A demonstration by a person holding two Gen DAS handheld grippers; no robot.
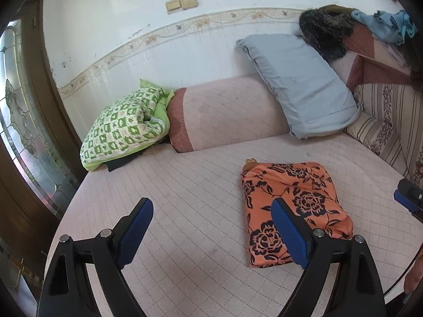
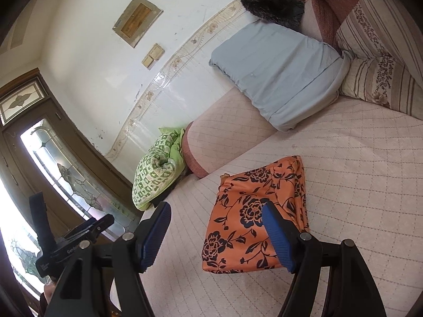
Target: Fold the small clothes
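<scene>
An orange garment with a dark flower print lies folded into a neat rectangle on the pink quilted bed cover. My left gripper hangs open above the cover, left of the garment, its right finger overlapping the garment's near left edge in the picture. Nothing sits between its blue pads. In the right wrist view the same folded garment lies ahead, and my right gripper is open over its near left part with nothing gripped. A tip of the right gripper shows at the left wrist view's right edge.
A green checked bundle rests at the bed's far left against a pink bolster. A grey-blue pillow leans at the back right beside striped floral cushions and a dark furry item. A glazed wooden door stands left.
</scene>
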